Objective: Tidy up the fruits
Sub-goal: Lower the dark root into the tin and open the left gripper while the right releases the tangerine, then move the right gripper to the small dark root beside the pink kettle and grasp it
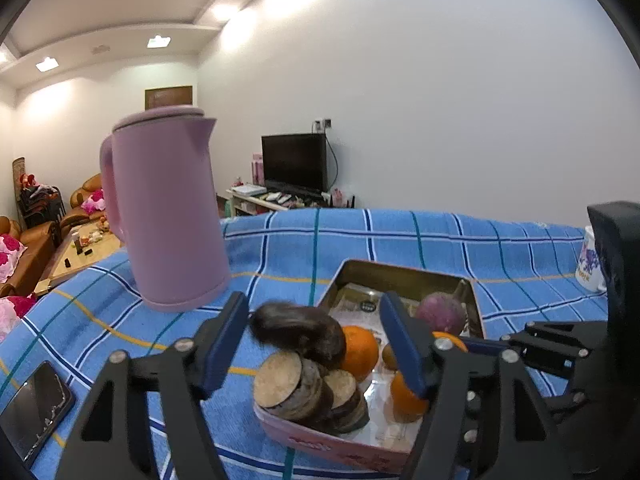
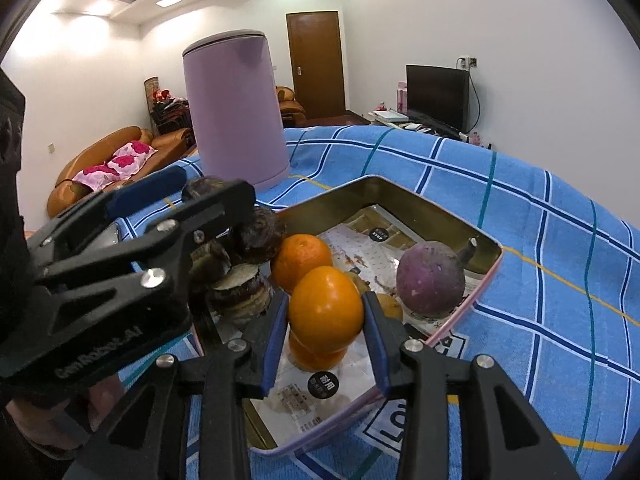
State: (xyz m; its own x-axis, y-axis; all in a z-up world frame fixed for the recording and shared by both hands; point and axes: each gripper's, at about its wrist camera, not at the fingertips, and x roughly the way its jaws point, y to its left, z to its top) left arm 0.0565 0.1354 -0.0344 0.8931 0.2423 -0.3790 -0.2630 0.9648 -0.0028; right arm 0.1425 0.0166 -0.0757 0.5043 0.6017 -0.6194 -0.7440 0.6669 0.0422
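The left gripper (image 1: 316, 344) is seen in the left wrist view with its jaws spread wide, nothing held between them. They straddle a pile of dark, cut brown pieces (image 1: 308, 392) at the near corner of the tin box (image 1: 404, 276), beside an orange (image 1: 360, 350). A purple round fruit (image 1: 440, 312) lies at the far side, and a pink kettle (image 1: 168, 216) stands on the blue checked cloth (image 1: 500, 248) just behind.

In the right wrist view, the right gripper (image 2: 325, 340) is closed on an orange (image 2: 325, 308), held just above another orange (image 2: 316, 354) inside the tin box (image 2: 404, 196). The purple fruit (image 2: 432, 280) rests near the right wall.

The held orange is probably best lowered slowly onto bare lining, clear of the fruit below, so that it is not left to roll on release.
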